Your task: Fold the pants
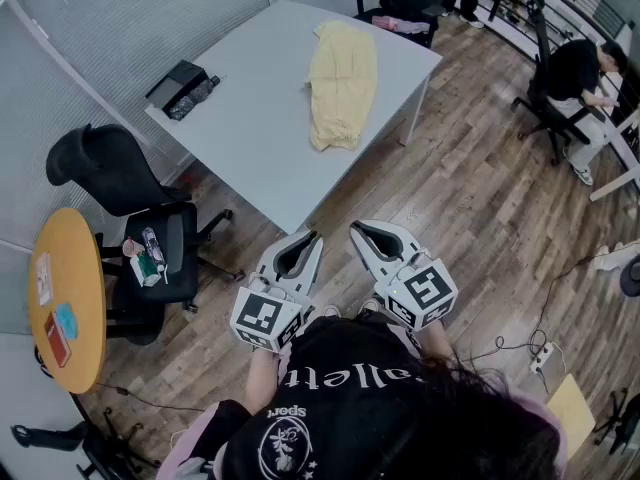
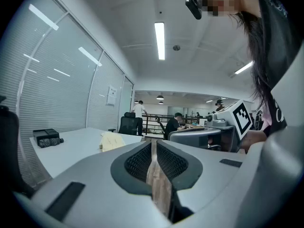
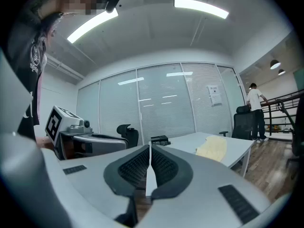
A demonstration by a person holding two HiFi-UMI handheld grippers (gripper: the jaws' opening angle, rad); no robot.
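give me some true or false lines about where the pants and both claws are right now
1. The yellow pants lie on the white table. True.
2. The left claw holds the pants. False: it is shut on nothing, short of the table.
3. The right claw is wide open. False: it is shut and empty.
4. A black office chair stands beside the round orange table. True.

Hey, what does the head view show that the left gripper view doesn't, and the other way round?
Only the head view: the round orange table and small items on a black chair. Only the left gripper view: the ceiling light and a paper notice on the glass wall. Both: the yellow pants on the white table, and the black box there too.
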